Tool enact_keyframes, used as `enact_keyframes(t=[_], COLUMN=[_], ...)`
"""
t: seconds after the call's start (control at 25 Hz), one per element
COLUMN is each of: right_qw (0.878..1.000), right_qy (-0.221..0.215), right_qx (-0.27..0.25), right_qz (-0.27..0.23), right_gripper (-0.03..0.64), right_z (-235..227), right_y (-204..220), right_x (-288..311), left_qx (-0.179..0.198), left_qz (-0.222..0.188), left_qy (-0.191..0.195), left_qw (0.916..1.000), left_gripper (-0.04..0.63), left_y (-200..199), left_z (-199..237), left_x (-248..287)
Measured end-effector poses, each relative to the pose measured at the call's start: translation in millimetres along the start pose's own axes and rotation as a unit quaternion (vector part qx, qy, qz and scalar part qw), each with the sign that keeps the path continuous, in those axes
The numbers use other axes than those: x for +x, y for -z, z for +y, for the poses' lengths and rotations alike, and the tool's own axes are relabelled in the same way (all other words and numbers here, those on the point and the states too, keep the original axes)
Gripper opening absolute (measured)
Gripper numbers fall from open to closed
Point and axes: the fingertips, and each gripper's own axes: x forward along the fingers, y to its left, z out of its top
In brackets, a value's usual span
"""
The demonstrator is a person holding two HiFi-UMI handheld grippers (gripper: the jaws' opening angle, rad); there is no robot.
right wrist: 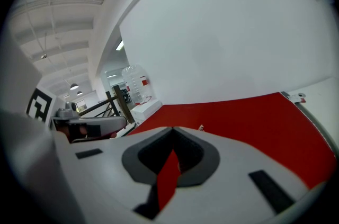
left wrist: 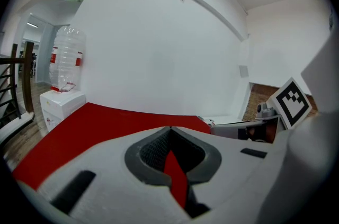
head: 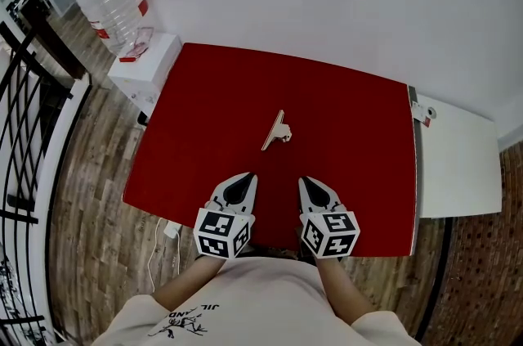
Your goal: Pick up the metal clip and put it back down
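A pale metal clip (head: 276,132) lies near the middle of the red table (head: 351,132). Both grippers rest side by side at the table's near edge, short of the clip. My left gripper (head: 242,180) is shut with nothing in it; its tips meet in the left gripper view (left wrist: 170,129). My right gripper (head: 311,183) is shut and empty too, tips together in the right gripper view (right wrist: 171,130). A small bit of the clip (right wrist: 201,127) peeks over the right gripper's body.
A white water dispenser (head: 147,68) with a clear bottle (head: 112,2) stands at the table's far left corner. A white table (head: 458,160) adjoins the right side. A black railing (head: 20,140) runs along the left over wooden floor.
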Motion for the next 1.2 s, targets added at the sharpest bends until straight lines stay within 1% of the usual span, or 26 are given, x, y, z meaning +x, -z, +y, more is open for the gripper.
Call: enact_keyframes(t=[0.48,0.76,0.96,1.2], right_qw=[1.000,0.999,0.999,0.998], right_qy=[0.001,0.004,0.011,0.017], right_qx=[0.006,0.007,0.019,0.031], right_qz=[0.025,0.045,0.050,0.061], right_gripper=[0.005,0.005,0.005,0.005], right_z=[-11,-25,-39,-54], right_y=[6,15,23,39], right_x=[40,72,100,130], left_qx=[-0.005,-0.016,-0.010,-0.013], left_qz=[0.021,0.029,0.040,0.054], left_qy=[-0.001,-0.001,-0.006,-0.010], left_qw=[0.9998,0.9994,0.9991,0.9984], left_gripper=[0.005,0.005,0.005,0.005], left_y=[6,13,28,52], left_z=[26,43,61,74], left_x=[37,61,80,99])
